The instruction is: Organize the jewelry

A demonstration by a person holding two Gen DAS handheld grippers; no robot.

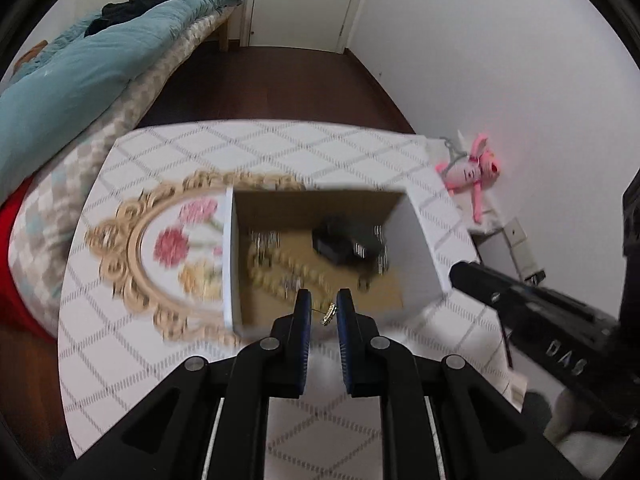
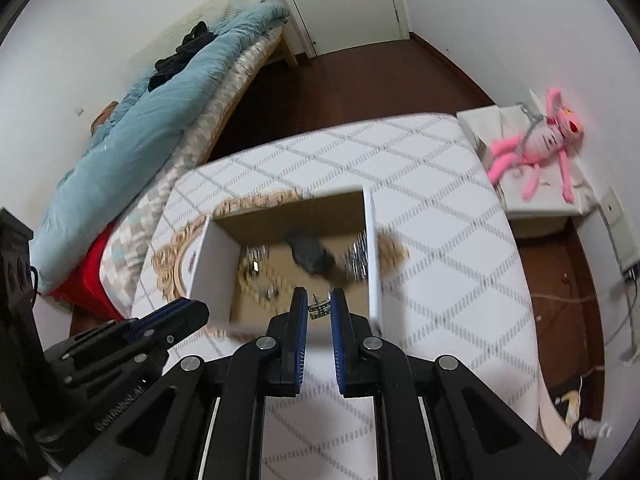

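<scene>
A white box with a brown cardboard inside [image 1: 420,240] [image 2: 218,256] stands on the quilted table. It holds a gold bead necklace [image 1: 296,268] [image 2: 256,284], a dark pouch [image 1: 340,240] [image 2: 312,256] and shiny silver pieces [image 2: 356,260]. My left gripper [image 1: 323,312] is shut on a small gold earring [image 1: 328,314] above the box's near edge. My right gripper [image 2: 319,309] is shut on a small silver earring [image 2: 319,309] over the same edge. Each gripper shows at the side of the other's view.
An ornate gold-framed floral tray [image 1: 160,248] [image 2: 172,264] lies under and left of the box. The white quilted table [image 1: 280,148] [image 2: 440,240] has a bed [image 1: 80,60] to its left. A pink plush toy [image 2: 536,144] lies on a white stand at the right.
</scene>
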